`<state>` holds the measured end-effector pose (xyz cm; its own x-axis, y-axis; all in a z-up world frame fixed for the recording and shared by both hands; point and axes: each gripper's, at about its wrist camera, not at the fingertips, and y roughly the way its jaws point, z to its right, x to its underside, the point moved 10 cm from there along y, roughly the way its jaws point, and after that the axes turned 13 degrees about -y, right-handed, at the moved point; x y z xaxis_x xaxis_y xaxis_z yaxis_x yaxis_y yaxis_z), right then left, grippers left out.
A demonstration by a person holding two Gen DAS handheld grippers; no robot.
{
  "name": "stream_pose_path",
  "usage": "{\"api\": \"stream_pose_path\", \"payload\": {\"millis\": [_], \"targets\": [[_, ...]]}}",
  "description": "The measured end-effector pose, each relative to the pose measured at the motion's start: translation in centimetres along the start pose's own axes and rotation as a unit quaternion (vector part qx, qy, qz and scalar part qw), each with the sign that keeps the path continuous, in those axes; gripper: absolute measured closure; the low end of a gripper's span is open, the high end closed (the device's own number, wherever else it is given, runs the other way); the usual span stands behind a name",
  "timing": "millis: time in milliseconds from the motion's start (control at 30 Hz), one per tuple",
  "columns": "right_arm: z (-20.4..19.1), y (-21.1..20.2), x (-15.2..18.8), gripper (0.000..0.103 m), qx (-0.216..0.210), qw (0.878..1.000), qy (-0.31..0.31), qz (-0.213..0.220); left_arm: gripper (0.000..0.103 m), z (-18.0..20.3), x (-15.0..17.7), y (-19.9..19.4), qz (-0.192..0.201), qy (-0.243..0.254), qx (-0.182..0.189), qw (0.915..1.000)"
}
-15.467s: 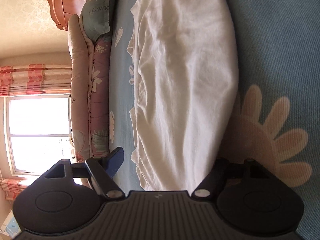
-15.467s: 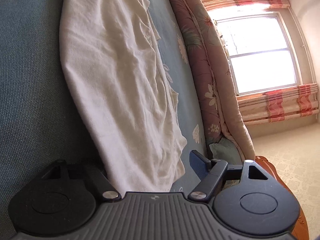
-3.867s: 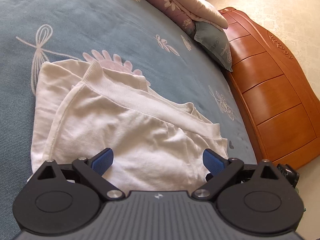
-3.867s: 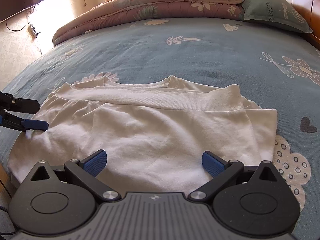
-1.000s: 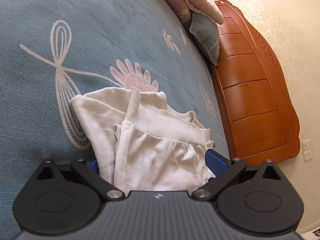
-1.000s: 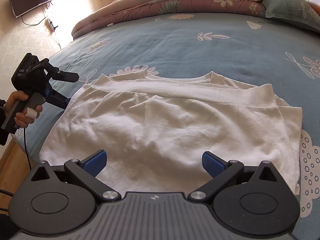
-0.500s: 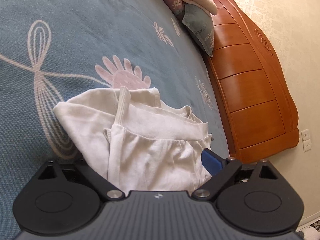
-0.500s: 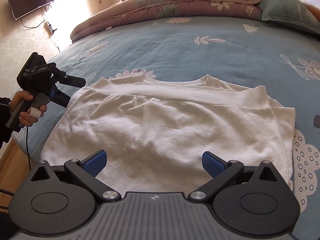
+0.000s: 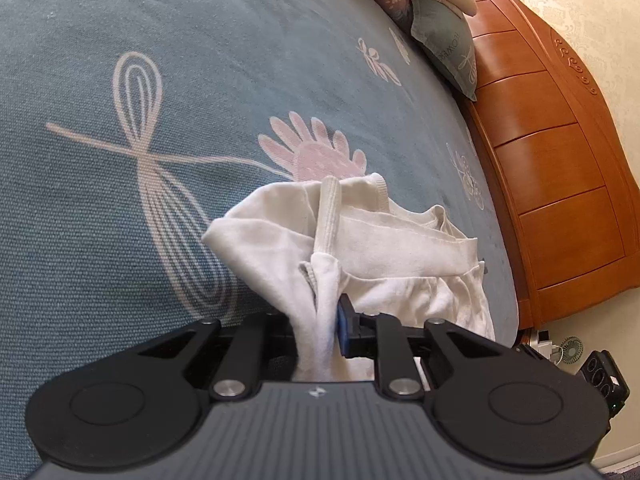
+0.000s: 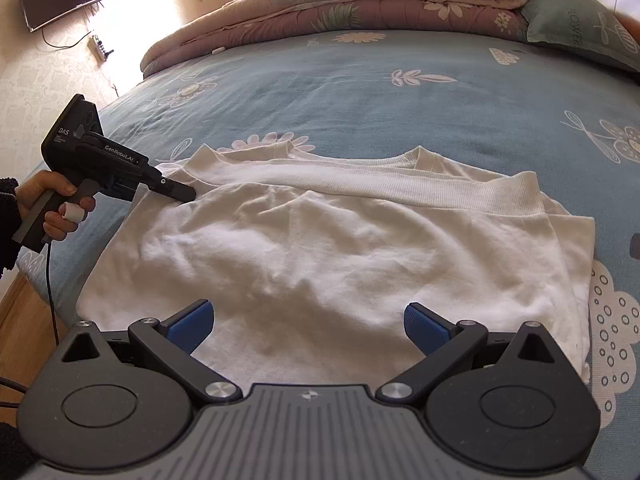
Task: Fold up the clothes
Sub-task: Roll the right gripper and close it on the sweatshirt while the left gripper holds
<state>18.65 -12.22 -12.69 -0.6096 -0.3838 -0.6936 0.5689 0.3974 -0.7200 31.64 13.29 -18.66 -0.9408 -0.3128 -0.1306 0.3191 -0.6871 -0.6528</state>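
On the bed (image 10: 360,80), the white shirt (image 10: 340,248) lies crosswise, collar toward the quilt (image 10: 360,4), left tool (image 10: 182,194) just clamped on its side edge, right tool (image 10: 308,324) spread wide.

"DAS", "GenRoboLAI" on the left tongs (image 10: 182,194); "FLOWERS" on the pillow (image 10: 580,28)

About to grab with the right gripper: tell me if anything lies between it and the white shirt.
Nothing visible does. The right gripper hangs open right over the white shirt, only bare cloth below it. The left gripper has just closed on the shirt's far left edge, well clear of it.
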Motion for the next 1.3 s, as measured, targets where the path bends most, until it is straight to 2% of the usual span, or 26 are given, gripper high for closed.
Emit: {"api": "stream_pose_path", "payload": {"millis": [100,200,267,400,567,833,1000,1033,1100,1233,1300], "targets": [[-2.7,0.1,-2.0,0.000,0.013,0.997,-0.080,0.005,0.085,0.2,0.0,0.0,0.003,0.010,-0.013,0.9999],[-7.4,1.3,-3.3,0.000,0.010,0.985,-0.175,0.002,0.085,0.2,0.1,0.0,0.010,0.013,-0.017,0.9997],[-10.8,2.1,-3.7,0.000,0.004,0.971,-0.239,0.004,0.085,0.2,0.2,-0.1,0.015,0.014,-0.018,0.9996],[-17.4,4.0,-3.2,0.000,-0.004,0.933,-0.359,0.004,0.085,0.1,0.2,-0.2,0.022,0.012,-0.012,0.9996],[-21.7,5.6,-2.4,0.000,0.014,0.900,-0.436,-0.001,0.085,0.2,0.4,-0.3,0.029,0.012,-0.008,0.9995],[-23.8,6.3,-2.3,0.000,0.129,0.842,-0.524,0.014,0.085,0.1,0.6,-0.5,0.043,0.009,-0.004,0.9990],[-24.4,6.5,-2.1,0.000,0.211,0.789,-0.577,0.022,0.085,0.1,0.7,-0.5,0.047,0.007,-0.003,0.9989],[-24.1,6.3,-1.9,0.000,0.225,0.782,-0.581,0.019,0.085,0.1,0.7,-0.5,0.048,0.007,-0.003,0.9988],[-23.2,5.9,-1.4,0.000,0.247,0.775,-0.581,0.012,0.085,0.1,0.7,-0.5,0.050,0.007,-0.003,0.9987],[-22.4,6.2,-1.5,0.000,0.268,0.776,-0.571,0.003,0.085,0.0,0.8,-0.5,0.052,0.005,0.000,0.9986],[-23.0,7.1,-2.2,0.000,0.272,0.772,-0.574,0.007,0.085,-0.1,0.8,-0.5,0.053,0.002,0.001,0.9986]]}}
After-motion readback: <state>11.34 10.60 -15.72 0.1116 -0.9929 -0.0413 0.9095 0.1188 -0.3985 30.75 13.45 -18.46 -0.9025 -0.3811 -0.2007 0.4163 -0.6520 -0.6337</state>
